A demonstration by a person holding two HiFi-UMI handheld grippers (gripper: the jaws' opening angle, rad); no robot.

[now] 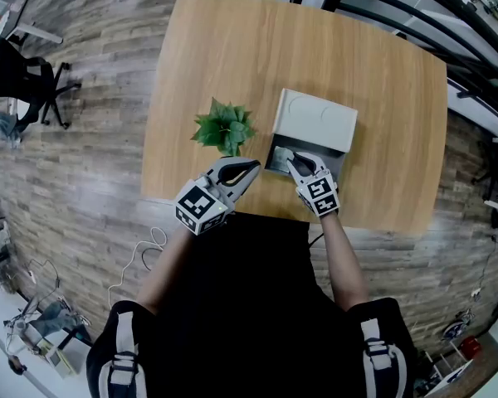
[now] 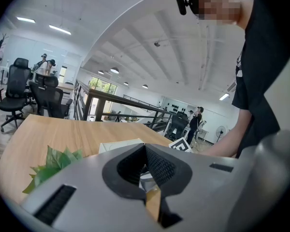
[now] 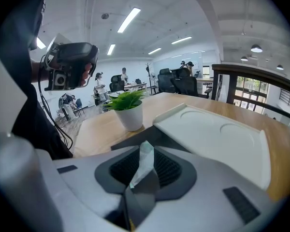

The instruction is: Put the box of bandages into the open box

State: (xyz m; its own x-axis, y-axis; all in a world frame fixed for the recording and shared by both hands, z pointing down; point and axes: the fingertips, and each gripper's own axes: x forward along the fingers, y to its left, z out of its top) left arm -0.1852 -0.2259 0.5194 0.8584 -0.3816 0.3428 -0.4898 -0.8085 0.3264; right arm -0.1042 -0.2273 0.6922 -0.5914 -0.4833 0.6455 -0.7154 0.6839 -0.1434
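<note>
The open box (image 1: 280, 155) sits mid-table, its white lid (image 1: 315, 118) raised behind a dark grey inside. My right gripper (image 1: 292, 162) hangs over the inside at the box's front edge. In the right gripper view that gripper (image 3: 144, 175) is shut on a thin pale box of bandages (image 3: 145, 153), seen edge-on between the pads, with the lid (image 3: 217, 139) just beyond. My left gripper (image 1: 255, 168) hovers left of the box, below the plant, shut with nothing in it. The left gripper view shows its jaws (image 2: 146, 170) closed.
A small potted plant (image 1: 224, 127) stands just left of the box; its leaves (image 2: 53, 163) and white pot (image 3: 129, 117) show in the gripper views. The wooden table (image 1: 373, 164) stretches right and far. Office chairs and people stand in the background.
</note>
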